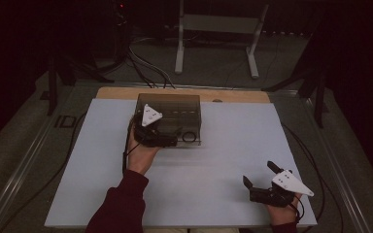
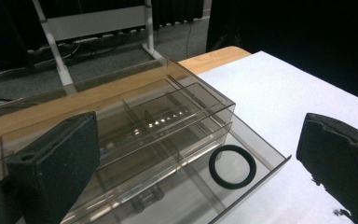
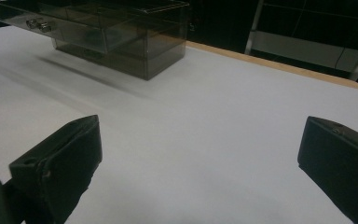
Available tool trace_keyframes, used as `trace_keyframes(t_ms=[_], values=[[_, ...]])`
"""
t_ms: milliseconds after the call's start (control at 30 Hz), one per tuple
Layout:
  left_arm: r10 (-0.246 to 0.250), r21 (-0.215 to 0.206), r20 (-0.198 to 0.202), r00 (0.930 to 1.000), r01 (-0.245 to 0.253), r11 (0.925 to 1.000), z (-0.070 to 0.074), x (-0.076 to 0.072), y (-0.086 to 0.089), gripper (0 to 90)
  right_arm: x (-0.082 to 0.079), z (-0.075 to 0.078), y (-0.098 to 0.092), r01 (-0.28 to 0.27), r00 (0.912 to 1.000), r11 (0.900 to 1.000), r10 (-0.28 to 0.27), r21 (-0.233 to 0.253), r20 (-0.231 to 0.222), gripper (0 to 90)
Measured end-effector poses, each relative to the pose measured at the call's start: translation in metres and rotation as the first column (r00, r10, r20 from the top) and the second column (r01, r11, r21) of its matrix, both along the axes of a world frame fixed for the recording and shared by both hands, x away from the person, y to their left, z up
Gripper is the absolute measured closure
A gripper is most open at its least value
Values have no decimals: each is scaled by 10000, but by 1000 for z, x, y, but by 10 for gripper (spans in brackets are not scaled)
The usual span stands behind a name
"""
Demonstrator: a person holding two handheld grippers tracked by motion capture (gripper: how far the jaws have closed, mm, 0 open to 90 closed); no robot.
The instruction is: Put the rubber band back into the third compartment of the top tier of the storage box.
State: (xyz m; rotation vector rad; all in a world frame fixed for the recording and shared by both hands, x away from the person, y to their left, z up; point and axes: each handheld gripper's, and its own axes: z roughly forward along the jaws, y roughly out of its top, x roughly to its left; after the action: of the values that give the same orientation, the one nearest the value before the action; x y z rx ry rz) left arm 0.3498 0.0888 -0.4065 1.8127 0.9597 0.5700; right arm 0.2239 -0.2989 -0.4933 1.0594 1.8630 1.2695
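The left gripper (image 1: pixel 167 138) hangs over the near left part of a clear smoked-acrylic drawer organiser (image 1: pixel 170 108), its jaws spread wide and holding nothing; in the left gripper view they stand either side of the pulled-out drawer. The right gripper (image 1: pixel 260 174) rests well apart at the near right of the white table mat (image 1: pixel 233 141), jaws likewise wide apart and empty.

The organiser sits at the far middle of the mat, just before the wooden table edge (image 1: pixel 233 95). It looks stiff, light and slick-walled, so it would likely slide on the mat if pushed without bracing, and thin acrylic can crack under a hard pinch.

Its lower drawer (image 2: pixel 242 186) stands drawn out toward the person. The drawer front carries two small metal knobs (image 3: pixel 36 24); those are probably the safest place to pull or push.

In the open drawer lies a black rubber ring (image 2: pixel 232 166), flat on the drawer floor near its right end. It looks soft, thin and light; a pinch across one side of the band, with one jaw inside the loop, should lift it, though lying flat on smooth plastic it may skid away.
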Motion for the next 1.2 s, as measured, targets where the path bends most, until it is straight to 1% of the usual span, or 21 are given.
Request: trace_keyframes(t_ms=[200, 300, 333, 367, 433, 533, 567, 667, 733, 833, 1033, 1200], values=[[125, -148, 86, 9999, -123, 9998, 2, -6, 17, 6, 0, 0, 0, -4, 10000, 10000, 4, -5, 0, 2], [180, -205, 214, 9996, -176, 9996, 3, -11, 24, 5, 0, 0, 0, 0, 10000, 10000, 0, 0, 3, 2], [174, -196, 268, 9995, -169, 9997, 3, -13, 26, 5, 0, 0, 0, -1, 10000, 10000, 1, -1, 4, 2], [185, -113, 416, 9990, -180, 9998, 4, -17, 30, 5, 0, 0, 0, 0, 10000, 10000, 0, -7, 4, 2], [193, -88, 465, 9987, -189, 9998, 4, -19, 32, 5, 0, 0, 0, 5, 10000, 10000, -5, 6, 4, 2], [276, 52, 612, 9977, -280, 9996, 4, -25, 41, 4, 0, 0, 0, 6, 10000, 10000, -6, 9, 3, 2], [276, 52, 612, 9977, -280, 9996, 4, -25, 41, 4, 0, 0, 0, 10, 10000, 10000, -10, 9, 0, 2], [378, 86, 672, 9970, -384, 9992, 3, -28, 48, 4, 0, 0, 0, 13, 10000, 10000, -13, 6, 1, 2], [419, 35, 723, 9965, -422, 9991, 2, -31, 53, 4, 0, 0, 0, 14, 10000, 10000, -14, -3, 4, 2], [497, 166, 832, 9953, -512, 9985, 1, -34, 60, 4, 0, 0, 0, 24, 10000, 10000, -24, 8, 1, 2], [630, 249, 836, 9945, -653, 9976, -4, -42, 74, 4, 0, 0, 0, 35, 10000, 10000, -35, 27, 11, 2], [757, 194, 844, 9936, -776, 9968, -9, -50, 86, 4, 0, 0, -1, 39, 10000, 10000, -39, 32, 17, 2]])
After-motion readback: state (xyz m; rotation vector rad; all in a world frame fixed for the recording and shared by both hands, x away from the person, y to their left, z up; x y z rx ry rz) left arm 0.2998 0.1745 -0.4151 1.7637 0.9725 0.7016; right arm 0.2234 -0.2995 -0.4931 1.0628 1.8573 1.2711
